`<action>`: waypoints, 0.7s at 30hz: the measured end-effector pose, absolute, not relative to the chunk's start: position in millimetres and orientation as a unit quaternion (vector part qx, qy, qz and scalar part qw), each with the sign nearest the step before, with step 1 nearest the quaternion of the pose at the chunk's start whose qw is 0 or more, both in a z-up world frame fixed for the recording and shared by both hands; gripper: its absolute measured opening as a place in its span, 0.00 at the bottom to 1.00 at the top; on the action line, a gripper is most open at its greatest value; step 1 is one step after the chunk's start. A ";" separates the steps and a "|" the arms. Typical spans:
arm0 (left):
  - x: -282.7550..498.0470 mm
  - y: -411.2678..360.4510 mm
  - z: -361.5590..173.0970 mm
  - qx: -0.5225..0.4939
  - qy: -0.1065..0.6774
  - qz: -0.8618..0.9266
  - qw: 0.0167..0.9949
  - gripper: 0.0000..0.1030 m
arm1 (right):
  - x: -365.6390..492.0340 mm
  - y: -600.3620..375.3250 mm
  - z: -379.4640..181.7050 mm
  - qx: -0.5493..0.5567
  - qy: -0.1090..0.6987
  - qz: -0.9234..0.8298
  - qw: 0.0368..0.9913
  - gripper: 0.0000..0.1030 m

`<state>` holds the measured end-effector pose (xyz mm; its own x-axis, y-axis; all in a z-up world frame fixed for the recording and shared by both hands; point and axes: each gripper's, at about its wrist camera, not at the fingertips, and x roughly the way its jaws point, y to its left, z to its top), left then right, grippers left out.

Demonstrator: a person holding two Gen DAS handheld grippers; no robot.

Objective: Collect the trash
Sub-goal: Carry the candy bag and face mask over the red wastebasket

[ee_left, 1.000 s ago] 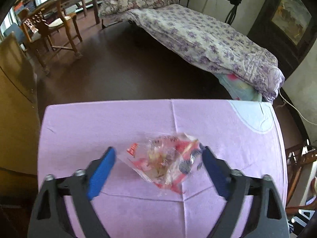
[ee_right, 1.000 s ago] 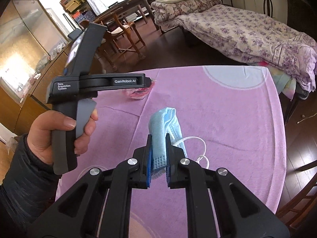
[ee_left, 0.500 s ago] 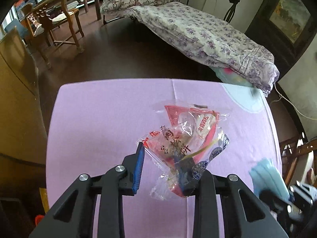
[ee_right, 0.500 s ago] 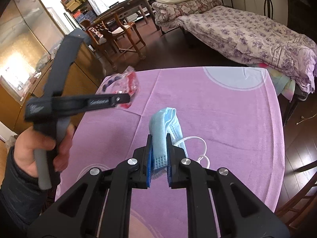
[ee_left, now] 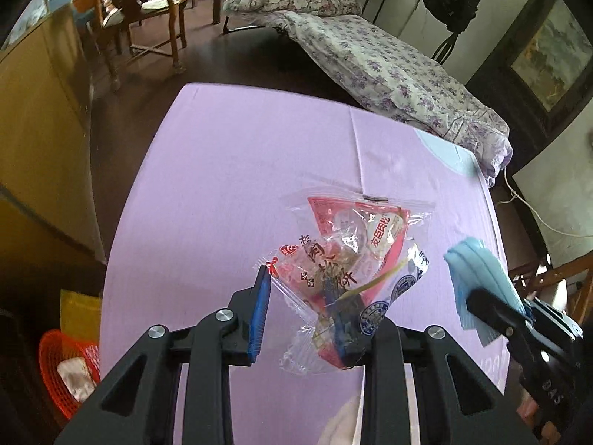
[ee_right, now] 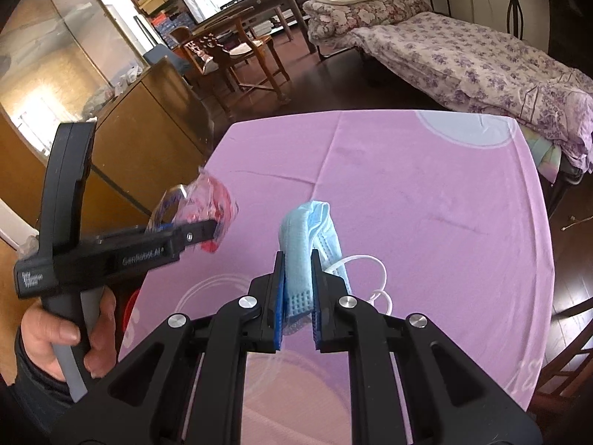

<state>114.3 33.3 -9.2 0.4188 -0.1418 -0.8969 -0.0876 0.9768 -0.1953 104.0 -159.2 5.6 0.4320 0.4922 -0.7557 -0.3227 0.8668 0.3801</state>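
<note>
**Q:** What is being collected, and where is it?

**A:** 2 pieces of trash, both off the table. A crumpled clear snack wrapper (ee_left: 344, 270) with red print hangs in my left gripper (ee_left: 315, 319), above the pink tablecloth (ee_left: 229, 170). A folded blue face mask (ee_right: 307, 244) stands upright in my right gripper (ee_right: 298, 296), its white ear loops (ee_right: 370, 278) trailing down toward the cloth.

**Q:** How do your jaws stand?

**A:** My left jaws are closed on the wrapper's lower end, with the crinkled plastic bunched between the blue pads. My right jaws are clamped on the mask's lower edge, and the pads are nearly together.

**Q:** What lies around them?

**A:** A hand (ee_right: 63, 337) in a dark sleeve grips the left tool's handle. Below the table's left edge sits a red basket (ee_left: 65, 363) beside something yellow. Beyond the table are a dark floor, a bed (ee_left: 389, 78) under a purple floral cover, a wooden chair (ee_right: 233, 55) and a wooden cabinet (ee_right: 141, 122).
</note>
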 end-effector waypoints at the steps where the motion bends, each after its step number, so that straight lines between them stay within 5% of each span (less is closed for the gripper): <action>1: 109.3 33.6 -10.1 -0.107 0.539 -0.016 0.835 0.28 | 99.5 -157.1 4.6 0.088 0.476 0.241 0.841 0.14; 21: 7.4 102.8 -15.3 -0.170 0.502 0.041 0.847 0.28 | 15.3 -85.3 -20.5 0.063 0.506 0.291 0.809 0.14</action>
<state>7.4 102.8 -15.3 0.4926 -0.1004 -0.8644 -0.2407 0.9388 -0.2462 15.3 -85.3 -20.5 0.3175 0.5358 -0.7824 -0.4074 0.8221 0.3977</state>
